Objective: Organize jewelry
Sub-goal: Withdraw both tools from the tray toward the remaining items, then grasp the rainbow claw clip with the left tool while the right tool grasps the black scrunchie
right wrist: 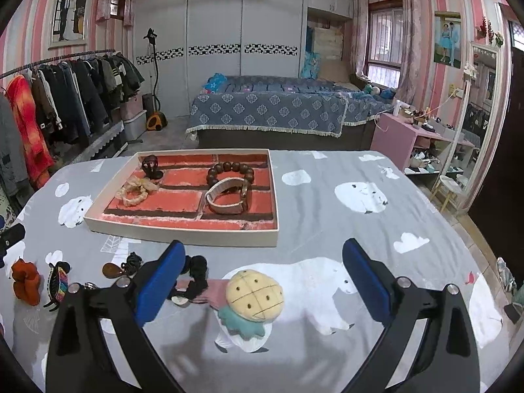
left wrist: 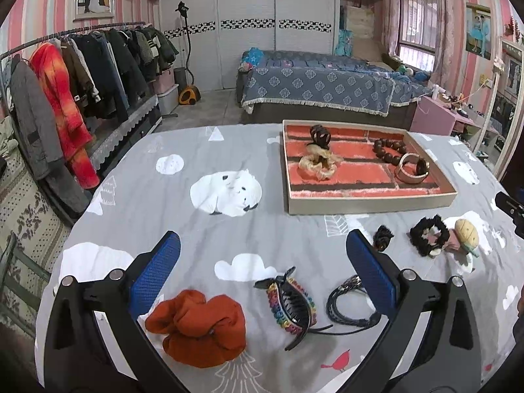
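Currently both grippers are angling down over the bench [left wrist: 137, 196], fingers spread wide, gripping nothing. Left gripper [left wrist: 262, 262] is hovering above the orange scrunchie [left wrist: 196, 327], rainbow claw clip [left wrist: 293, 308] and black cord [left wrist: 350, 301]. Right gripper [right wrist: 263, 270] is straddling the pineapple plush tie [right wrist: 253, 294]. The tray [right wrist: 183, 234] is holding a bead bracelet [right wrist: 229, 172], bangle [right wrist: 226, 198], blond scrunchie [right wrist: 136, 191] and dark clip [right wrist: 150, 167]. Only the left view is showing the cord.

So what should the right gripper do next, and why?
Probably dip the right gripper and close on the pineapple plush. Its jaws are open with the plush lying between them on the table, still outside the tray.
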The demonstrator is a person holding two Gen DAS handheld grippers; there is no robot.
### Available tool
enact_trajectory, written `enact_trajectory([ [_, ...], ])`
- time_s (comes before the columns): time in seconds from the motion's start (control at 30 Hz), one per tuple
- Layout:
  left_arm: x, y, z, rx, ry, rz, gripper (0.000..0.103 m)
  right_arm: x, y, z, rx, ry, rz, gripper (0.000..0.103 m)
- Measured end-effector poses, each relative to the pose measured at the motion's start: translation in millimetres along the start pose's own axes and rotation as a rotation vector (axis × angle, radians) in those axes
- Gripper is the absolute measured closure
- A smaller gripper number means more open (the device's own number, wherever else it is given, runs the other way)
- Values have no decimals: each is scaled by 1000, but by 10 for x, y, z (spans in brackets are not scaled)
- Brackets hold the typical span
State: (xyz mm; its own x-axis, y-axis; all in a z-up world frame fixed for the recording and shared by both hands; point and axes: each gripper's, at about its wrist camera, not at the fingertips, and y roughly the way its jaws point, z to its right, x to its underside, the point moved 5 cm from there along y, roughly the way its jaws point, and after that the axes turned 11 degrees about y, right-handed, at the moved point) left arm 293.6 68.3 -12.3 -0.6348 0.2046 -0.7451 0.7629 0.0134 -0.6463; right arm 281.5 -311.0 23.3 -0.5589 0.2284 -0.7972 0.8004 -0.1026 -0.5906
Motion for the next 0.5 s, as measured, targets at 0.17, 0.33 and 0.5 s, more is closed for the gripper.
enact_trajectory([
  [0.17, 89, 83, 88, 7, 15, -18, 5, 87, 83, -65, -2, 8, -22, 9],
  [0.33, 152, 135, 188, 24, 28, -22, 5, 122, 127, -154, 0, -9, -23, 9],
  [0.5, 168, 178, 321, 45, 31, -26, 8, 184, 233, -286, 2, -48, -48, 19],
])
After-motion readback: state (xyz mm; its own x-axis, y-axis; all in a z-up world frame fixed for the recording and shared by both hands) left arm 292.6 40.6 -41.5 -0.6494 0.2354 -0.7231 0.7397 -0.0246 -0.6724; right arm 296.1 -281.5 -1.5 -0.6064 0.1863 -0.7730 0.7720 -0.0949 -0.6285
